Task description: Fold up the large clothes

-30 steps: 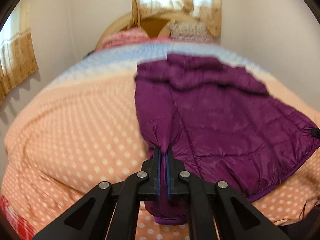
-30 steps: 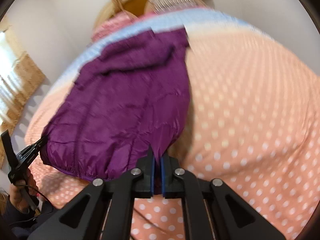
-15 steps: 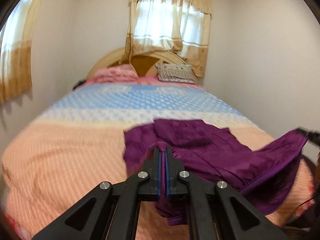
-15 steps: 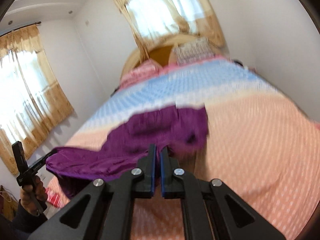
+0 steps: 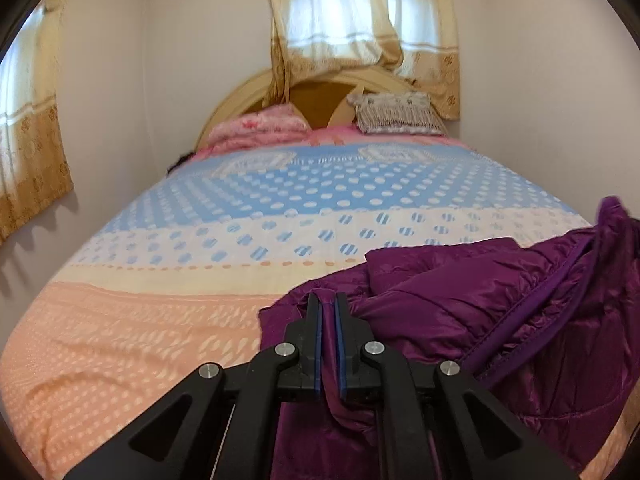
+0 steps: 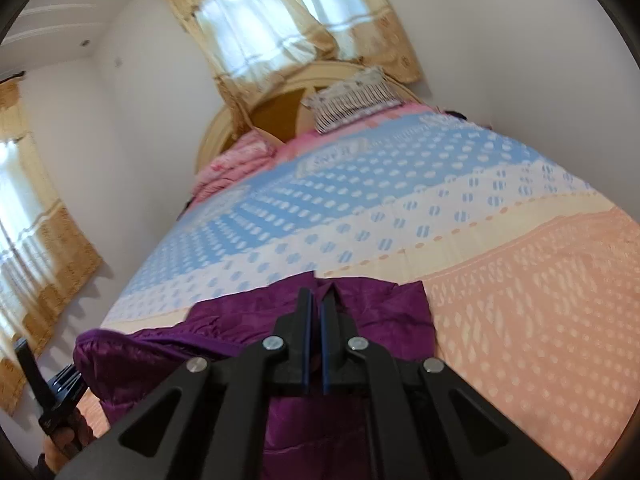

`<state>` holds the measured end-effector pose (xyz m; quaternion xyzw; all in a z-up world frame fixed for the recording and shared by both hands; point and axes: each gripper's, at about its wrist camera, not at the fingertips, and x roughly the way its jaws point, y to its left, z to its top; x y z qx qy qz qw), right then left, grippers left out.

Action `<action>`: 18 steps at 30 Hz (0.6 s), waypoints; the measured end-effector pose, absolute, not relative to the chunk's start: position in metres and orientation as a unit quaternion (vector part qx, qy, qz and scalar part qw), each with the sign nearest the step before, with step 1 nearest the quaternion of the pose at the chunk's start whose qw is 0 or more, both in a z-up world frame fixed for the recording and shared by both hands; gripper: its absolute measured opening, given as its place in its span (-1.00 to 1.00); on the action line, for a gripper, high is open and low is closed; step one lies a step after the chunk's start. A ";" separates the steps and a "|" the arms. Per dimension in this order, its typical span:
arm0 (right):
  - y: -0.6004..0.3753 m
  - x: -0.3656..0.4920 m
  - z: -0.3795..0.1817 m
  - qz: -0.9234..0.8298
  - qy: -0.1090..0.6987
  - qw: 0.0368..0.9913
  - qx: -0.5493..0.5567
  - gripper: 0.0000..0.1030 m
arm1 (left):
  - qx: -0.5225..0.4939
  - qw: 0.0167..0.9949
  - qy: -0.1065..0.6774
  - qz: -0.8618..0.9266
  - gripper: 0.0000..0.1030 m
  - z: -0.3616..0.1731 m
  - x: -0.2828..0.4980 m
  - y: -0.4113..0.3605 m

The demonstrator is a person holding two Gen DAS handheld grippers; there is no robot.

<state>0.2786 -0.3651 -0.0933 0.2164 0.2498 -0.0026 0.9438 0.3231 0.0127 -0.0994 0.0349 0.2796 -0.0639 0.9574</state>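
Jacket [image 5: 500, 312]; right view shows hand [image 6: 66, 440].

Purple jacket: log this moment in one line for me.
left tongs: shut on purple jacket, just eased slightly | right tongs: shut on purple jacket | jacket: bunched, part-lifted over bed | fold: unfinished
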 end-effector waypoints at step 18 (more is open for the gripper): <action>-0.360 0.357 -0.115 -0.065 0.271 0.940 0.197 0.68 | 0.070 0.976 0.205 0.019 0.86 -0.096 0.342 -0.035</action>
